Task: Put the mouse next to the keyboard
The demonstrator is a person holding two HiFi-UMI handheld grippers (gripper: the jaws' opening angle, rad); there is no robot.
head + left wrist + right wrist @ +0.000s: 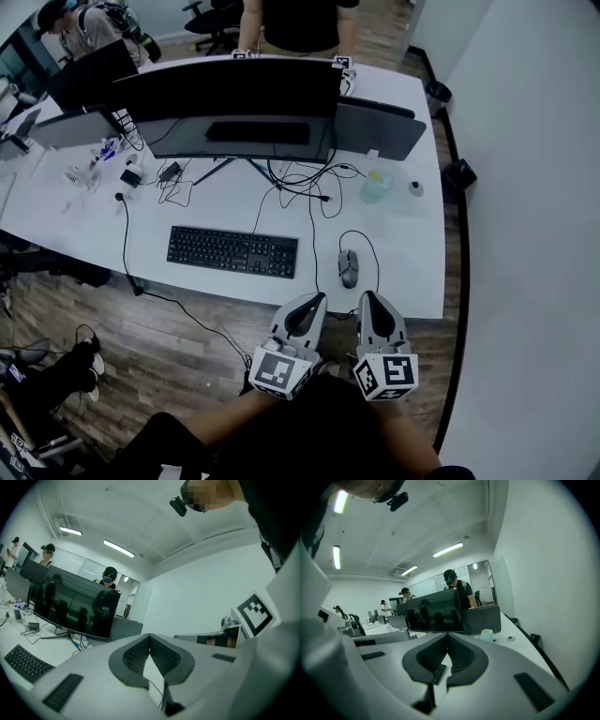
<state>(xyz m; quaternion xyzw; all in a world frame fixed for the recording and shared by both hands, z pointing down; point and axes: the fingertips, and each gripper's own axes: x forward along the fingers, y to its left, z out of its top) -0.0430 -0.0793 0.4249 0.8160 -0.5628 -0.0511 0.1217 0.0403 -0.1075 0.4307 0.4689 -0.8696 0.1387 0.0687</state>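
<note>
Head view, looking steeply down on a white bench point(56, 211), with the black keyboard point(232, 250) as the reference landmark. The grey mouse point(349, 267) lies on the bench to the right of the keyboard's right end. It is near the keyboard but not touching it, and a dark cable point(314, 246) runs across the gap between them. The mouse's own lead point(371, 246) loops away from the keyboard toward the far side. Behind the keyboard stands a wide dark monitor point(230, 94). Beyond the mouse, to the keyboard's far right, sits a pale green cup point(375, 186).

The left tool point(312, 302) and the right tool point(369, 300) are held side by side off the bench's near edge, on the viewer's side of the keyboard and over the wooden floor point(169, 347). Both point forward toward the bench. The right tool's tip lies just short of the mouse, without contact. Each tool carries a marker cube at its rear (left cube point(279, 372), right cube point(386, 374)), and the holder's hands are hidden beneath them. A bare forearm point(239, 417) reaches up to the left tool from the lower frame.

In each gripper view the ribbed pads meet at the tip with nothing between them, so both tools are closed and empty. What shows through the slot below the right tool's pads may be the keyboard, though the view there is too small to be sure.
</note>
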